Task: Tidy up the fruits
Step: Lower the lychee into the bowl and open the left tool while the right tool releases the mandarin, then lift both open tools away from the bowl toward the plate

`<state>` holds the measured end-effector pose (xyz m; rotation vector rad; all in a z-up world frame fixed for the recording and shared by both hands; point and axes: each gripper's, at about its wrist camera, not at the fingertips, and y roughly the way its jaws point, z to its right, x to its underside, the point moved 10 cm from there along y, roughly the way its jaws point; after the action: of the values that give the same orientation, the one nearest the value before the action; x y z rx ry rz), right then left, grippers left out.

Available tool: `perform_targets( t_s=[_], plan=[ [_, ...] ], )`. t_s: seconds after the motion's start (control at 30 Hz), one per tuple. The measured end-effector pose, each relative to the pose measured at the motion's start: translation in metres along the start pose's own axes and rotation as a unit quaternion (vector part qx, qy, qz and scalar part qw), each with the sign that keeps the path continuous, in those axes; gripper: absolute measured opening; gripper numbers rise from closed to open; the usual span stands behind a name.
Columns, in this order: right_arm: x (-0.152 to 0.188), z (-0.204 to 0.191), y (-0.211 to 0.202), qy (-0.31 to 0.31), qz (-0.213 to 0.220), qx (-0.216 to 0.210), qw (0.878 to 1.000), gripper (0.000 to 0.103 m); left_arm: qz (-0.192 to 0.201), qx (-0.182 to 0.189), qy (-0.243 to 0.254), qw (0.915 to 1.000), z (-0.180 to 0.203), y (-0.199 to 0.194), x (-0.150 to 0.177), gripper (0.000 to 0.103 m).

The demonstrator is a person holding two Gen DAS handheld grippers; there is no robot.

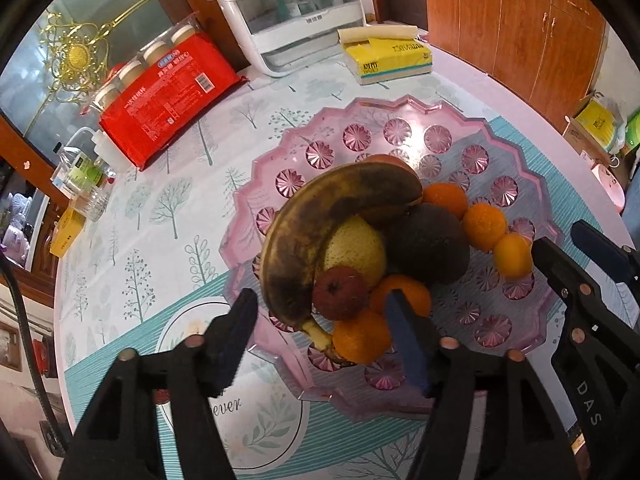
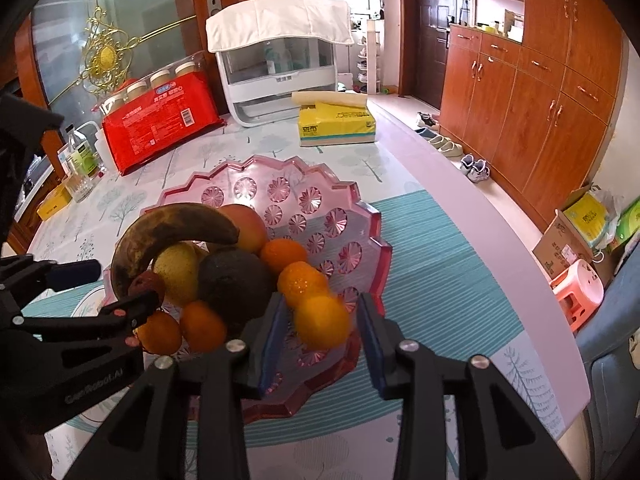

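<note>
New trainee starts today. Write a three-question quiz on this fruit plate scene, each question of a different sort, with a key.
1. True or false: the banana lies on top of the other fruit.
2. The fruit sits on: A) a wooden bowl B) a pink plate C) a basket.
3. Fill in: between the right gripper fingers sits a small ___ fruit.

Key: 1 true; 2 B; 3 orange.
</note>
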<state>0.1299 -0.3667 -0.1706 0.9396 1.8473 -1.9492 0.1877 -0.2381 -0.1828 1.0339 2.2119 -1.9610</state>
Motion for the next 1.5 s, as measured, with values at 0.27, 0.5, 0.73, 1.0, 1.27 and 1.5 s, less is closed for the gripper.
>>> perform_targets(
  t_s=[0.27,0.5,0.73,1.0,1.27,1.5],
  plan=[
    [0.004,-0.002,-0.006,0.000,0.001,0.004,1.000,0.044,-0.002,-0.004,-0.014,0.9999,-0.010,-0.005,0.005,0.081],
    [0.007,-0.005,-0.010,-0.001,0.000,0.005,1.000,0.045,-0.004,0.000,-0.025,0.9997,-0.016,-0.012,0.015,0.082],
    [0.012,-0.010,-0.022,-0.003,0.003,0.009,1.000,0.045,0.005,0.003,-0.029,0.9996,-0.021,-0.024,0.021,0.082],
    [0.012,-0.011,-0.037,0.003,0.011,0.019,1.000,0.045,0.024,0.006,-0.030,0.9993,-0.028,-0.042,0.023,0.082],
    [0.011,-0.018,-0.055,0.005,0.025,0.032,0.999,0.045,0.043,0.013,-0.029,0.9986,-0.041,-0.060,0.025,0.082],
    [0.010,-0.030,-0.068,0.007,0.034,0.041,0.999,0.045,0.056,0.017,-0.034,0.9977,-0.059,-0.071,0.029,0.083]
  ],
)
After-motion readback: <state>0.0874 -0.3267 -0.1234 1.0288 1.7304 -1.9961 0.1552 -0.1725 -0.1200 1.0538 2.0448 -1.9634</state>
